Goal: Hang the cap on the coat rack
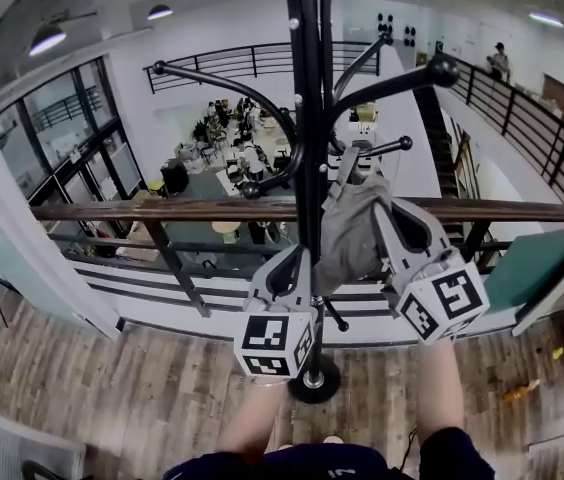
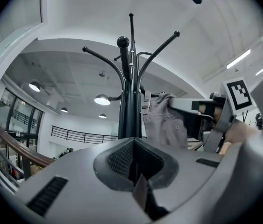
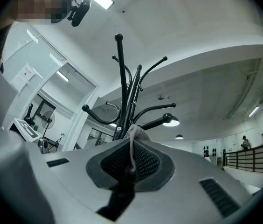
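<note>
The black coat rack point(image 1: 307, 168) rises in front of me, its curved hooks spreading from the pole. A grey cap point(image 1: 347, 233) hangs just right of the pole, with its strap point(image 1: 347, 165) reaching up toward a low hook point(image 1: 382, 150); I cannot tell if the strap is over it. My right gripper point(image 1: 380, 213) is shut on the cap's fabric point(image 3: 135, 133), which shows pinched between the jaws in the right gripper view. My left gripper point(image 1: 297, 260) sits against the pole's left side, shut and holding nothing. From the left gripper view the cap point(image 2: 164, 120) lies right of the pole point(image 2: 130, 106).
A wooden handrail point(image 1: 162, 210) on black posts runs across behind the rack, with an atrium below it. The rack's round base point(image 1: 314, 383) stands on plank flooring. A green board point(image 1: 537, 268) lies at the right. People stand on the far right walkway.
</note>
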